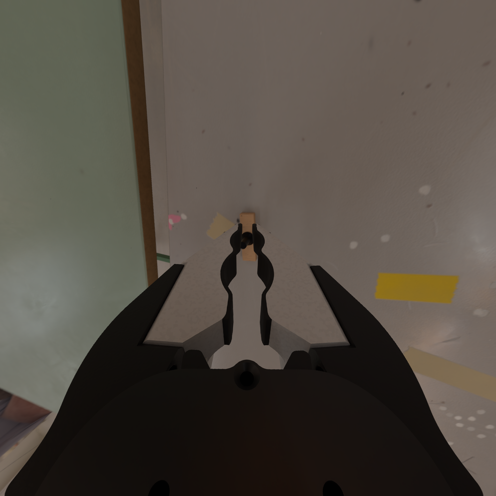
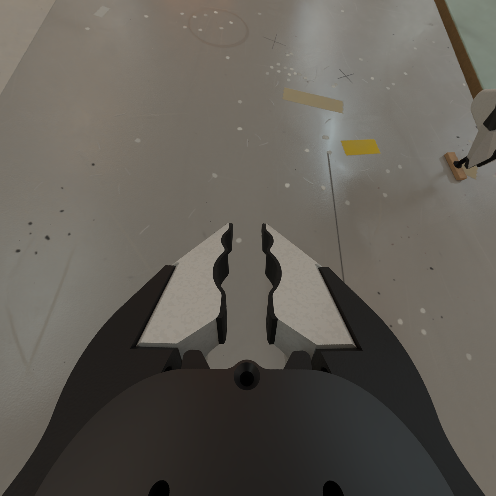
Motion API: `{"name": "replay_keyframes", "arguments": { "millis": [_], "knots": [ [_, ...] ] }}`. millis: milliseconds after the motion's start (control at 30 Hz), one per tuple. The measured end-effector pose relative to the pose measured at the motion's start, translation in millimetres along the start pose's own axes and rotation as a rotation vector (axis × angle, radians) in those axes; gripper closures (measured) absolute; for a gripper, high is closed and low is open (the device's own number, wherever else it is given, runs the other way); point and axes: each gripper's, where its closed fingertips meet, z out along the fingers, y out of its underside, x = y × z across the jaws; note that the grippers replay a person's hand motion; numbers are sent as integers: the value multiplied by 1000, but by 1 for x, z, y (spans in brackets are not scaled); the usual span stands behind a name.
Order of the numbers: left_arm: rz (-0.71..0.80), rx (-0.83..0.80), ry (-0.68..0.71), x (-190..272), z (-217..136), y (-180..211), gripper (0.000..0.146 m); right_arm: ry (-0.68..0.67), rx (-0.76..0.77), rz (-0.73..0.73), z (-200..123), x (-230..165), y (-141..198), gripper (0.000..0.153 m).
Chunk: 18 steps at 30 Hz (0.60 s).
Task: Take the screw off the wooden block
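Note:
A small wooden block [image 1: 247, 218] lies on the grey table near its left edge. A black screw [image 1: 245, 239] stands in the block. My left gripper [image 1: 247, 227] points down at the block, and its jaws are closed narrowly around the screw head. In the right wrist view the block [image 2: 453, 169] and the screw [image 2: 457, 163] show at the far right, with the left gripper [image 2: 480, 134] over them. My right gripper [image 2: 247, 228] is open and empty above bare table, well away from the block.
A bright yellow tape strip [image 1: 416, 287] lies right of the block and also shows in the right wrist view [image 2: 360, 147]. A beige tape strip [image 2: 312, 103] lies farther off. The table's brown wooden edge [image 1: 139, 134] borders a green surface [image 1: 61, 161].

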Motion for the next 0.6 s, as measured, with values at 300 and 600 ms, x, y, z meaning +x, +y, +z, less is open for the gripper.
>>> {"name": "replay_keyframes", "arguments": {
  "millis": [300, 600],
  "knots": [
    [-92, -7, 45, -5, -4, 17, 127, 2, 3, -8, -1, -1, -1, 131],
    [-88, -20, 55, -3, 4, 21, 140, 8, 1, -11, -1, 0, -1, 131]
  ]
}}
